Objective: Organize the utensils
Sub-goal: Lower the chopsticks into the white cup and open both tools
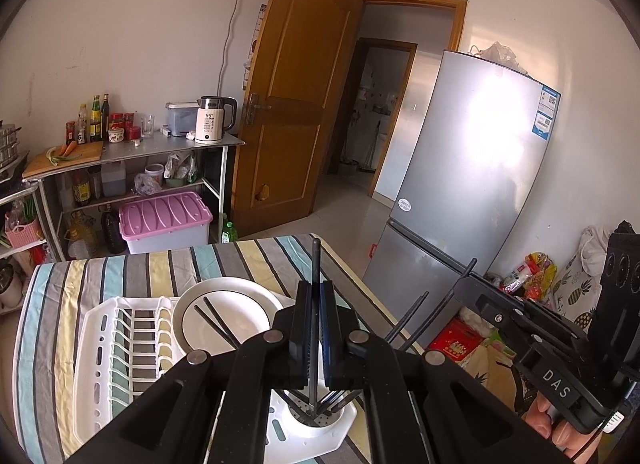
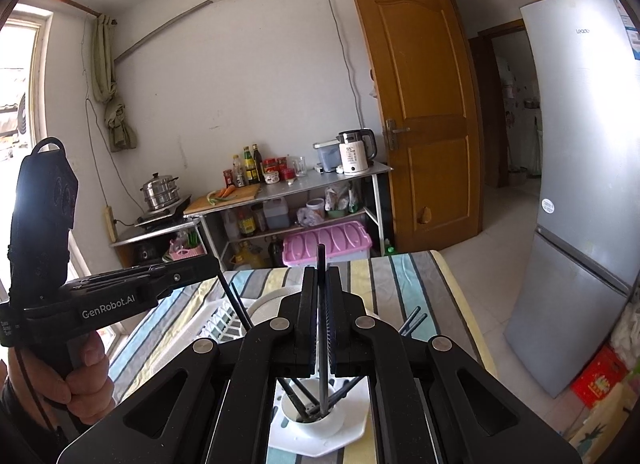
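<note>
Your striped surface point(image 1: 132, 264) ends just right of the white drainer point(image 1: 96, 348); beyond that edge the tiled floor lies bare up to the fridge point(image 1: 472, 184) at centre right. Your left gripper point(image 1: 316, 328) tilts downward, its fingers clenched on one black chopstick point(image 1: 316, 260) standing over the round holder point(image 2: 316, 420) at lower centre. Your right gripper point(image 2: 320, 324) tilts likewise, grasping another chopstick point(image 2: 321, 264) above the same holder. The plate point(image 1: 224, 304) sits just behind.
</note>
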Available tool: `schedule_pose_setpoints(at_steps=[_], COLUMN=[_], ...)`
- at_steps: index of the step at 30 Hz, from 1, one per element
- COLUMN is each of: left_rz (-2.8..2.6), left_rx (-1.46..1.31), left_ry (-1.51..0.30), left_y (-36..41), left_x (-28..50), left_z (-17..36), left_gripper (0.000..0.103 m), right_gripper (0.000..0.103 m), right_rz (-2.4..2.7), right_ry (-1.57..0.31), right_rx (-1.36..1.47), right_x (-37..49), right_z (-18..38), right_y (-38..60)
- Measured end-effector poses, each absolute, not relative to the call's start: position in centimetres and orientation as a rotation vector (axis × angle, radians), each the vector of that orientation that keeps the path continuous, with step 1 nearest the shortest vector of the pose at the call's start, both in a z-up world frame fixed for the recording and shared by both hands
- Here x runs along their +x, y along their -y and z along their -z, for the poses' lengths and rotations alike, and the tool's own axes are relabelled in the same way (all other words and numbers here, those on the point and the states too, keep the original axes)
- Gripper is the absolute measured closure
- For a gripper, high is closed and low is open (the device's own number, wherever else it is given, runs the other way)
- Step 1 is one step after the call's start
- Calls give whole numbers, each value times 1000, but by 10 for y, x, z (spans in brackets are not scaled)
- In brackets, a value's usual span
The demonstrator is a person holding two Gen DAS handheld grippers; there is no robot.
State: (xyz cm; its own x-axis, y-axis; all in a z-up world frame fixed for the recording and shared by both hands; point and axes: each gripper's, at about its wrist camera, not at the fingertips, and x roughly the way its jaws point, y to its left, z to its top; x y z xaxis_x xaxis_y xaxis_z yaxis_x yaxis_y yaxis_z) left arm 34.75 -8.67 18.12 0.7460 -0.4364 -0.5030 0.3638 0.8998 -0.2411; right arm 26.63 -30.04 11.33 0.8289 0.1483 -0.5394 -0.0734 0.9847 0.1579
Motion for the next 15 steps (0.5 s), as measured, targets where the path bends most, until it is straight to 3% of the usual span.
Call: schedule_pose_setpoints(at_steps=[15], left_rz=[397], left_rx=[-155], left_ry=[-682], left_y=[73], left_x=[369], left_z=[-134], left_gripper=[99], right_gripper=[99], right_rz=[-79], right_ry=[-673], right_rx=[157], right_x=[275], right_z=[-77], right_y=[317])
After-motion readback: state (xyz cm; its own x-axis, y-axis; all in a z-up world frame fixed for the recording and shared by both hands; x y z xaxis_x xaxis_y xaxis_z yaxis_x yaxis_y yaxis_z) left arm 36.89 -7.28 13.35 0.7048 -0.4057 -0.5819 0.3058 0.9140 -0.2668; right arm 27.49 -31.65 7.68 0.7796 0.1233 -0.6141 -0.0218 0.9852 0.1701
